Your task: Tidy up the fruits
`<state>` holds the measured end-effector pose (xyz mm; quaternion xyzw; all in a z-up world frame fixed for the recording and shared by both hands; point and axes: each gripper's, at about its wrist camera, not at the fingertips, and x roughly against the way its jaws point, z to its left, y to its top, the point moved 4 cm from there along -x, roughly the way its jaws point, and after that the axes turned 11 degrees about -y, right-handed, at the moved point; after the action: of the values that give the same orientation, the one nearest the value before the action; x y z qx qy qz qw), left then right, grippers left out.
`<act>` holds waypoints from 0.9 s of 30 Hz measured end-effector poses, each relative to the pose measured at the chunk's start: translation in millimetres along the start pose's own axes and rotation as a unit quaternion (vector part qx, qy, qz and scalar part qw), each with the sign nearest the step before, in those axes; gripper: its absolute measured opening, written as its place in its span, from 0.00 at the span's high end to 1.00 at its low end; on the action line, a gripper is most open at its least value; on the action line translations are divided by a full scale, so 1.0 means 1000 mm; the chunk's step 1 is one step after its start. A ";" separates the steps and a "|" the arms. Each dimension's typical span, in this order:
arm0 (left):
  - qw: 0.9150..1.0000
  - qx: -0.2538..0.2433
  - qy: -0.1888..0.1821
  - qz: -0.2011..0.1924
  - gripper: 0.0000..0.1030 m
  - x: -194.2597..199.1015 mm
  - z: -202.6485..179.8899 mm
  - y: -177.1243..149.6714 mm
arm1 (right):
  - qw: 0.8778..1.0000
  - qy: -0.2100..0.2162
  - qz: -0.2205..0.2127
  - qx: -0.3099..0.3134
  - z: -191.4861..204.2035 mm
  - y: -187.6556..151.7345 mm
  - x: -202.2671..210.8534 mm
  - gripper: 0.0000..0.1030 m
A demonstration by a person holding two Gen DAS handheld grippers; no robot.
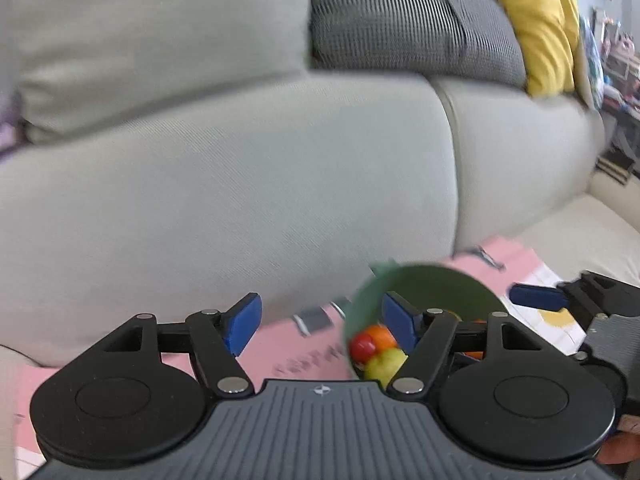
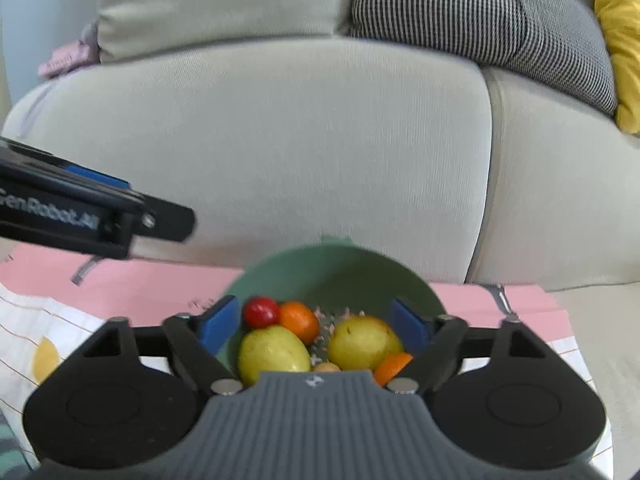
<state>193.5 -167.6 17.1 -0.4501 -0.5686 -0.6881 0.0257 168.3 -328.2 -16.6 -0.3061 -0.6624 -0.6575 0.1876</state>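
1. Left wrist view: the left gripper [image 1: 322, 322] fills the lower part of the frame, its blue fingers [image 1: 242, 322] spread wide with nothing between them.
2. Behind the right-hand finger, at lower centre-right, sits a green bowl [image 1: 432, 284]. A red fruit [image 1: 363, 347], an orange fruit [image 1: 382, 336] and a yellow-green fruit [image 1: 384, 364] show inside it.
3. The bowl rests on a pink surface [image 1: 304, 354]. At the right edge of this view the right gripper [image 1: 538, 297] reaches in, one blue finger visible.
4. Right wrist view: the right gripper [image 2: 316, 322] occupies the bottom of the frame, fingers [image 2: 218, 322] parted wide and empty, one on each side of the fruit as seen from here, above the bowl [image 2: 340, 268].
5. In the bowl lie a red fruit [image 2: 261, 311], an orange fruit [image 2: 299, 320], two yellow-green fruits [image 2: 274, 352] [image 2: 362, 342] and a second orange fruit [image 2: 391, 366], partly hidden by the gripper body.
6. The left gripper [image 2: 100, 216] enters at mid-left, above the pink surface [image 2: 140, 288]. A patterned white cloth [image 2: 44, 332] lies at lower left.
7. A pale grey sofa [image 2: 280, 140] fills the upper half, with a striped cushion [image 2: 480, 12] and a yellow cushion [image 2: 620, 20] at upper right.
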 end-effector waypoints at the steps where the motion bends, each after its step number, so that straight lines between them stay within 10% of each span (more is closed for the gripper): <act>1: 1.000 -0.003 0.008 -0.012 0.21 0.010 0.000 0.001 | 1.000 0.004 -0.004 -0.003 0.001 0.002 0.007 0.12; 17: 0.991 -0.048 0.090 -0.084 0.03 0.125 -0.013 -0.030 | 0.996 0.032 -0.072 -0.034 0.026 0.012 0.134 0.04; 27: 0.989 0.044 0.104 -0.098 0.03 0.166 0.008 -0.081 | 0.995 -0.006 -0.095 -0.034 0.041 -0.021 0.175 0.04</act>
<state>55.0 -53.4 62.6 -0.3163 -0.6341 -0.7046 0.0373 31.0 -258.8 79.0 -0.2525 -0.6665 -0.6928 0.1095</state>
